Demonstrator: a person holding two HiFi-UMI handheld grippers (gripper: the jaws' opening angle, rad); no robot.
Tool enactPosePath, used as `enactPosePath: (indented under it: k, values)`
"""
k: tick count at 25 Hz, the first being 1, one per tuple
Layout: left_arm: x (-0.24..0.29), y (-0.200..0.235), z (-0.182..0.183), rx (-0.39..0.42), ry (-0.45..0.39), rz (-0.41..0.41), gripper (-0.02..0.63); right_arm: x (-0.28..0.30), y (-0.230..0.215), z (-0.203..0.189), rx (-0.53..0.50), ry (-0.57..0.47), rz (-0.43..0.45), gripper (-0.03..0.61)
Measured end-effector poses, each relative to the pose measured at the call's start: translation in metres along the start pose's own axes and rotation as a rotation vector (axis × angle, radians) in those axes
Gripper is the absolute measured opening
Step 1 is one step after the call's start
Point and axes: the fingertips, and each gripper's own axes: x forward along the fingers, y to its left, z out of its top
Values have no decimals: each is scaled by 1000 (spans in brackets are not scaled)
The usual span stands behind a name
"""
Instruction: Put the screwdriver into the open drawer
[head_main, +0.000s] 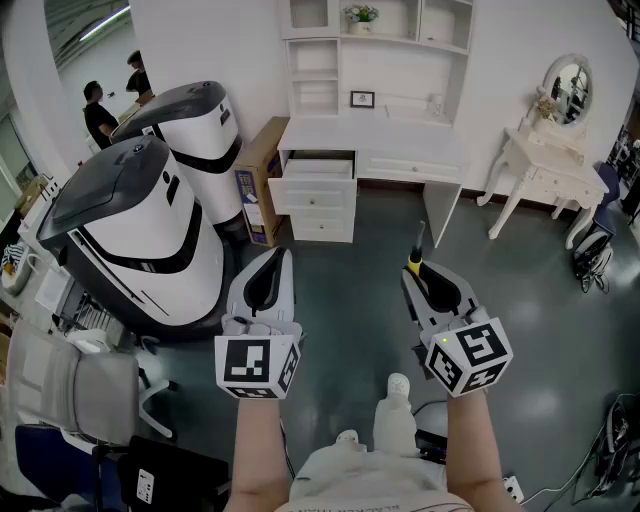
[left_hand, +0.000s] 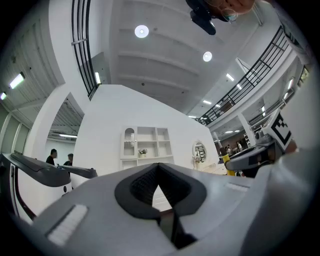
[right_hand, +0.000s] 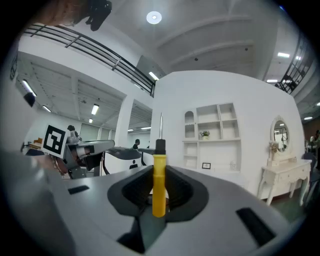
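My right gripper (head_main: 418, 272) (right_hand: 159, 192) is shut on a yellow-handled screwdriver (head_main: 416, 259) (right_hand: 159, 180). Its black collar and thin metal shaft stick up past the jaws. The left gripper (head_main: 268, 272) (left_hand: 159, 192) is shut with nothing in it, at the same height to the left. Both point level at a white desk (head_main: 370, 140) across the room. The desk's top left drawer (head_main: 318, 168) stands pulled out and open, well ahead of both grippers. In the right gripper view the desk and shelves (right_hand: 212, 137) lie far behind the screwdriver.
Two large white and black machines (head_main: 140, 225) stand at the left, beside a cardboard box (head_main: 258, 175). A white dressing table with a mirror (head_main: 545, 165) is at the right. Two people (head_main: 110, 100) stand far left. Grey floor (head_main: 370, 280) lies between me and the desk.
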Motion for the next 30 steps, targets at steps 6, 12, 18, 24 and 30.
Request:
enactPosePath:
  k: [6, 12, 18, 24, 30]
  values:
    - [12, 10, 0, 11, -6, 13, 8, 17, -6, 2, 19, -22, 7, 78]
    - [43, 20, -7, 26, -5, 31, 8, 47, -28, 4, 24, -43, 17, 80]
    - [97, 25, -14, 46, -4, 48, 8, 90, -73, 9, 1, -60, 14, 78]
    - [167, 30, -26, 64, -3, 82, 8, 141, -131, 8, -6, -76, 37, 78]
    - [243, 38, -42, 71, 9, 122, 8, 201, -193, 8, 1, -69, 81, 80]
